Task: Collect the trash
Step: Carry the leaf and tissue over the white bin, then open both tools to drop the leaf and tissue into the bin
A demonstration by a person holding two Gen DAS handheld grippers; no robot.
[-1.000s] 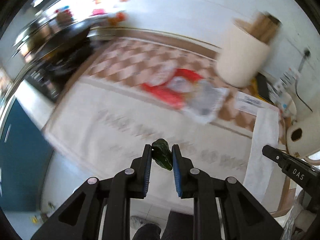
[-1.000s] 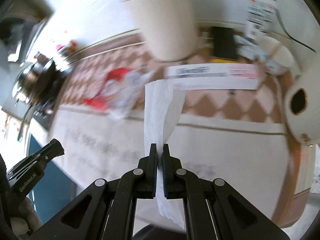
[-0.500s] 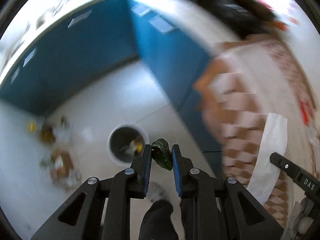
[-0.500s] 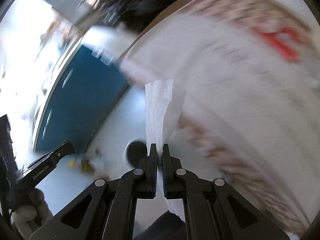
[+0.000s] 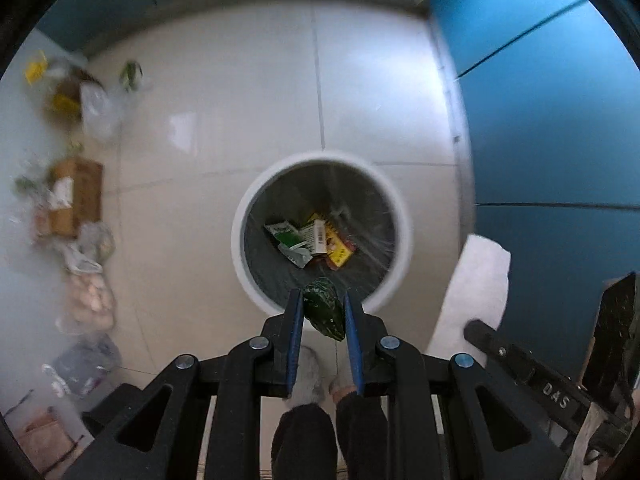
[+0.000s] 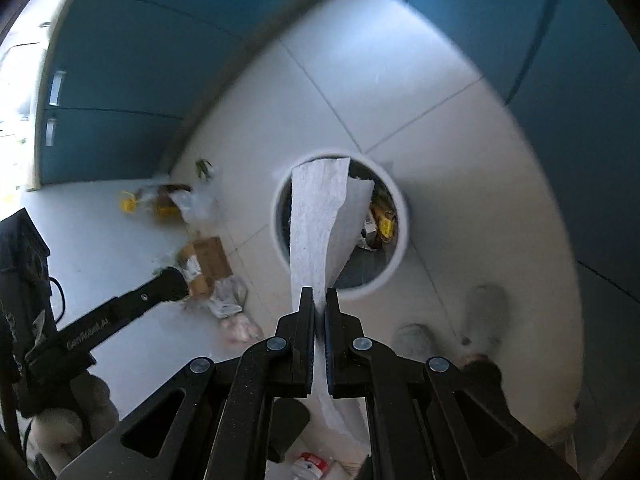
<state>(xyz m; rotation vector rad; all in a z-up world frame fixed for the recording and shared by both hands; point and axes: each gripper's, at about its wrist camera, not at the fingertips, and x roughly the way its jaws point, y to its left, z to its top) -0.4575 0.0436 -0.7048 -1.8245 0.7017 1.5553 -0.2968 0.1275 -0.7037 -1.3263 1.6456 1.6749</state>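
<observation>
My left gripper (image 5: pixel 320 298) is shut on a crumpled dark green wrapper (image 5: pixel 323 309) and hangs over the near rim of a round white trash bin (image 5: pixel 240 236) on the floor. Several wrappers (image 5: pixel 312 240) lie in the bin's bottom. My right gripper (image 6: pixel 319 295) is shut on a long white paper towel (image 6: pixel 316 216), held above the same bin (image 6: pixel 401 220); the towel covers the left part of the opening. The towel also shows in the left wrist view (image 5: pixel 476 280), and the left gripper shows in the right wrist view (image 6: pixel 120 308).
Blue cabinet fronts (image 5: pixel 540 120) stand to the right and behind. A cardboard box (image 5: pixel 76 196), plastic bags (image 5: pixel 96 108) and other litter lie on the tiled floor at the left. The person's shoes (image 6: pixel 484 312) stand near the bin.
Both grippers swung away from the table and down over the floor. The trash bin has come close and now lies right under them. Both still hold their items.
</observation>
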